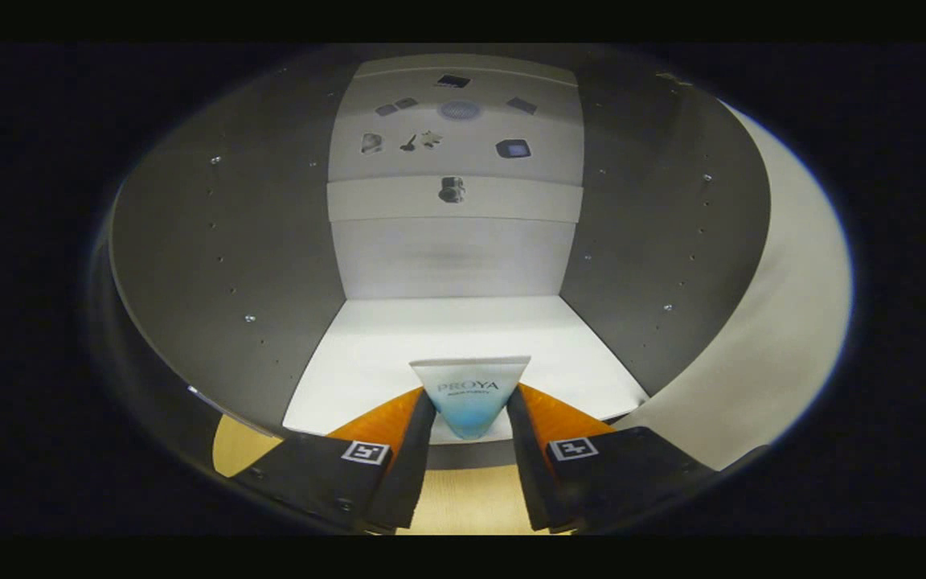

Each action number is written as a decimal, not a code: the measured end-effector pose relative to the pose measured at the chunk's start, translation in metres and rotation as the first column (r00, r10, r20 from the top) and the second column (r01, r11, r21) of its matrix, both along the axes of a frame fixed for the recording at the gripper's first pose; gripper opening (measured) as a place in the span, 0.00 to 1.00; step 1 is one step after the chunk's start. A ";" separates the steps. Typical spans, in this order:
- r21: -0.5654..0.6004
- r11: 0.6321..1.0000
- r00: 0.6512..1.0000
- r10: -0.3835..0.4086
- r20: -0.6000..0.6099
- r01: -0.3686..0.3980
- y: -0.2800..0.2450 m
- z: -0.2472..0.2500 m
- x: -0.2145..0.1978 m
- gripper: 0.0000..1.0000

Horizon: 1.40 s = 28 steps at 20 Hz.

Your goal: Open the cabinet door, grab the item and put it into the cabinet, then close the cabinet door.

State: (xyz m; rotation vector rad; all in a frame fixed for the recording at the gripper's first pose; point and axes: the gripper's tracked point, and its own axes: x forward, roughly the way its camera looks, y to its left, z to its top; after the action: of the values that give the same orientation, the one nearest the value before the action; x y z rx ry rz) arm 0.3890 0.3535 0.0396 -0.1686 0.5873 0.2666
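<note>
Both fingers of my gripper pinch the tube at the near edge of the cabinet floor; open room beyond. Tube print reads PROYA.

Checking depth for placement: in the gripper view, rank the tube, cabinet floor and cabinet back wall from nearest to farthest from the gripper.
1. Tube, between the fingers of the gripper.
2. Cabinet floor, beyond the fingertips.
3. Cabinet back wall, farthest, behind the floor.
</note>
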 end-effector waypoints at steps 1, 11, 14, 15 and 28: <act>0.001 1.000 1.000 -0.003 0.006 0.003 0.000 0.001 0.001 0.60; 0.042 0.999 0.989 0.004 0.150 -0.010 -0.007 0.026 -0.058 0.99; 0.086 0.996 0.982 0.019 0.189 -0.036 -0.011 0.033 -0.110 0.99; 0.097 0.995 0.979 0.015 0.204 -0.035 -0.016 0.036 -0.126 0.99; 0.133 0.980 0.921 -0.186 0.341 0.149 -0.212 0.082 -0.305 0.98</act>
State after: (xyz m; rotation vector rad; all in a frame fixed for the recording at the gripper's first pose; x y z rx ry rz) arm 0.0845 0.1410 0.1213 -0.0610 0.2272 0.0953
